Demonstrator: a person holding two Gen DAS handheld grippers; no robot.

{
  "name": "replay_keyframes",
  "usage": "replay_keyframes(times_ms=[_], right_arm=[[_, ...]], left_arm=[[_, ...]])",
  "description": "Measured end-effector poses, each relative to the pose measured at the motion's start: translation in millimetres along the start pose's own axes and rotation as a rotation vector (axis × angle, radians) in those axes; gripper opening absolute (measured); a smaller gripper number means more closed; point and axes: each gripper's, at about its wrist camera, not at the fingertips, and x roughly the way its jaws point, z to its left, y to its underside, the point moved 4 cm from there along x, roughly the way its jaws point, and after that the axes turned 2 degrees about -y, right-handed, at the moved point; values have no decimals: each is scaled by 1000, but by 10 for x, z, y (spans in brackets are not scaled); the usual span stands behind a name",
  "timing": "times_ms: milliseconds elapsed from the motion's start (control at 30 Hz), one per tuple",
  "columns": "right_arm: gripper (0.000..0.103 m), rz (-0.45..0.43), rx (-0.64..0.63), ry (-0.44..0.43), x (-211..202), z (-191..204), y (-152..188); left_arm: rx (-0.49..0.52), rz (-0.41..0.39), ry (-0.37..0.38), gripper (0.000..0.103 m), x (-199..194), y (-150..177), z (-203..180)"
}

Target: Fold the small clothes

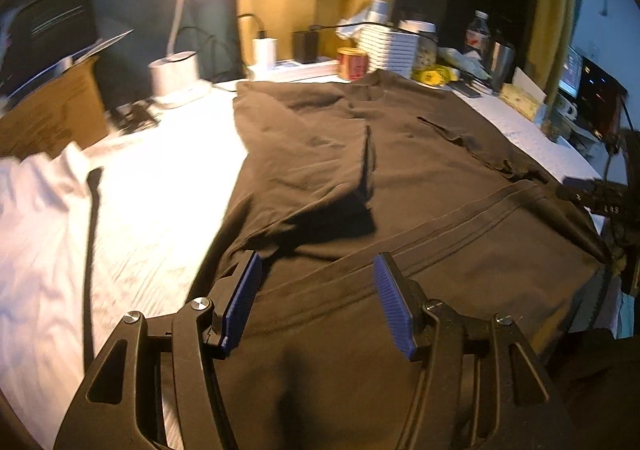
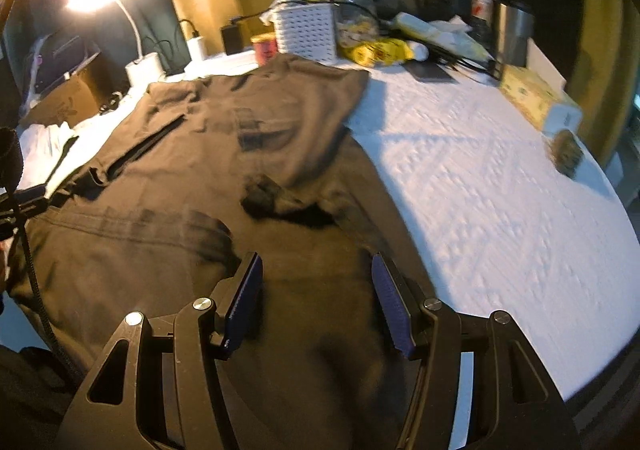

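Observation:
A dark brown garment [image 1: 360,138] lies spread flat on the white-covered table [image 1: 168,170], with a stitched hem band running across its near part. My left gripper [image 1: 318,262] hovers over the garment's near left part. Its blue pads [image 1: 244,302] stand apart with only flat cloth below them. In the right wrist view the same garment [image 2: 240,122] fills the left half, and a small rumpled fold sits near its middle. My right gripper [image 2: 316,262] is open above the garment's near right edge, beside bare table cover [image 2: 500,190].
A lit desk lamp [image 1: 176,70], a cardboard box [image 1: 52,110] and a white cloth [image 1: 40,230] are on the left. Along the back stand a red can [image 2: 264,46], a white basket [image 2: 306,30], a steel tumbler [image 2: 512,30] and a tissue box [image 2: 536,98].

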Motion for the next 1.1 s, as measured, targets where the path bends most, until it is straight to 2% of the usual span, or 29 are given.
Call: replay_keyframes(times_ms=[167, 433, 600, 667, 767, 833, 867, 900, 933, 1000, 1100], right_arm=[[60, 13, 12, 15, 5, -107, 134], [60, 25, -20, -6, 88, 7, 192], [60, 23, -53, 15, 132, 108, 208], [54, 16, -58, 21, 131, 128, 217], [35, 8, -87, 14, 123, 188, 229], [26, 10, -101, 10, 122, 230, 232], [23, 9, -106, 12, 120, 239, 233], [12, 8, -109, 14, 116, 245, 232], [8, 6, -112, 19, 110, 248, 232], [7, 3, -109, 16, 97, 247, 238], [6, -9, -111, 18, 44, 248, 234]], left_arm=[[-40, -11, -78, 58, -80, 124, 190], [-141, 14, -217, 58, -179, 388, 586], [-188, 26, -241, 58, -205, 508, 722], [-190, 29, -220, 58, -190, 545, 717], [-161, 36, -187, 58, -139, 582, 654], [-155, 38, -173, 49, -95, 576, 611], [-150, 32, -175, 35, -99, 571, 594], [-147, 36, -166, 23, -96, 564, 578], [-144, 36, -156, 20, -97, 555, 559], [-126, 36, -158, 11, -108, 553, 516], [-127, 25, -151, 6, -152, 537, 507]])
